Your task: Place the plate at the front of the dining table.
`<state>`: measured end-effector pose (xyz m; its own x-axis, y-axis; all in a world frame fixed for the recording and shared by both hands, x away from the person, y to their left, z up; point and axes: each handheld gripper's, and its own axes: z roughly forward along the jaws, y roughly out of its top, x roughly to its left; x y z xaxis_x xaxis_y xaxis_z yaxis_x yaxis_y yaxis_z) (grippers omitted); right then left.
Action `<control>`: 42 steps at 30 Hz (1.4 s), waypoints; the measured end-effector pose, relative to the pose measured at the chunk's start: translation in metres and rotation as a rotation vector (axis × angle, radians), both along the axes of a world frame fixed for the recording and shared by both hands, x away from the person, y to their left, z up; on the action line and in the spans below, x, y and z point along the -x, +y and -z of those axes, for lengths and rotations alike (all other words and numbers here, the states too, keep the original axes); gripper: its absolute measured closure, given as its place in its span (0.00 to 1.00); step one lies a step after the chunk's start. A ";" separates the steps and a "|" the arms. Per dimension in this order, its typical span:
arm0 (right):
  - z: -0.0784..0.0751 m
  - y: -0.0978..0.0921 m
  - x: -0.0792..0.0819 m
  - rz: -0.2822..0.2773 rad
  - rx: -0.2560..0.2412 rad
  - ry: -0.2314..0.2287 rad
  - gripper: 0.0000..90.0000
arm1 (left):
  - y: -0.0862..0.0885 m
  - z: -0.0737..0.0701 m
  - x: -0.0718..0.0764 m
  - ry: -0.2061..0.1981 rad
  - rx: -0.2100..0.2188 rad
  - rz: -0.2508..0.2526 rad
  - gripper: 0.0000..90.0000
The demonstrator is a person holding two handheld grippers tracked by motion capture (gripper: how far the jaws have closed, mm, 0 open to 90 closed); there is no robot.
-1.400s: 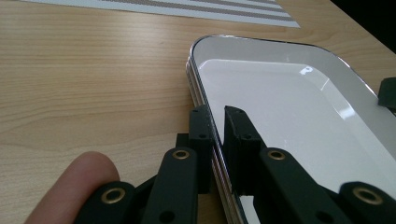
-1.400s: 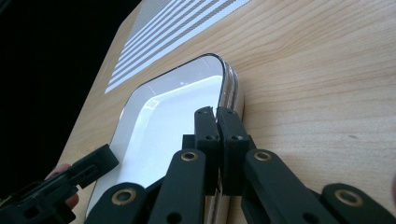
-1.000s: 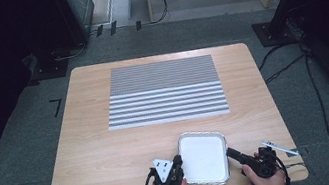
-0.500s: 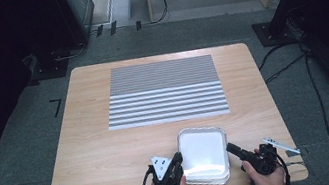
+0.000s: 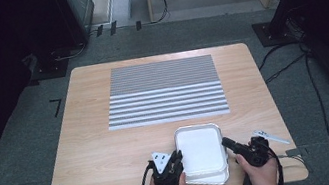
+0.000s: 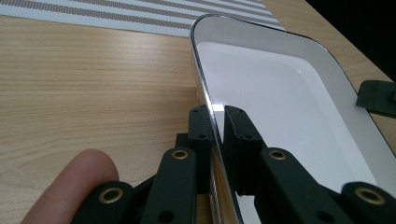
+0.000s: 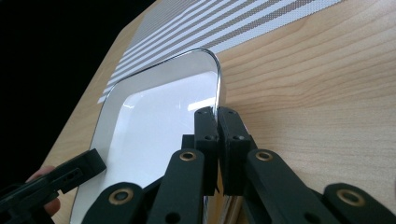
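The left tool (image 6: 217,123) pinches the left rim of the white tray (image 6: 289,93), one jaw inside and one outside. The right tool (image 7: 217,122) is clamped on the tray's other rim the same way. The tray (image 5: 201,153) sits at the near edge of the worktop (image 5: 101,148), between both hands. Its near end is cut off in both gripper views. A striped mat (image 5: 166,92) lies farther back. A small white thing (image 5: 271,136) lies near the right hand; it is too small to make out.
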<state>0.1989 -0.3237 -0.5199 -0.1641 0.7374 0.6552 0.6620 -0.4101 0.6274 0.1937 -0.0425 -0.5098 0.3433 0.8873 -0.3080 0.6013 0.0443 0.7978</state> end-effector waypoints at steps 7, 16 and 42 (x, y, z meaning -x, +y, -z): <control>-0.003 0.014 0.001 0.006 0.147 -0.012 0.96 | -0.002 0.000 0.001 -0.020 -0.022 -0.007 0.93; -0.010 0.024 0.001 0.064 0.187 -0.019 0.98 | -0.001 0.001 0.001 -0.023 -0.021 -0.015 0.93; -0.014 0.033 0.010 0.067 0.227 -0.045 0.96 | 0.008 0.000 -0.003 0.004 0.082 -0.076 1.00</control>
<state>0.1894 -0.2912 -0.5056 -0.1354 0.8752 0.4644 0.6076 -0.2969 0.7367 0.1967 -0.0347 -0.5096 0.2744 0.8825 -0.3818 0.5971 0.1548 0.7871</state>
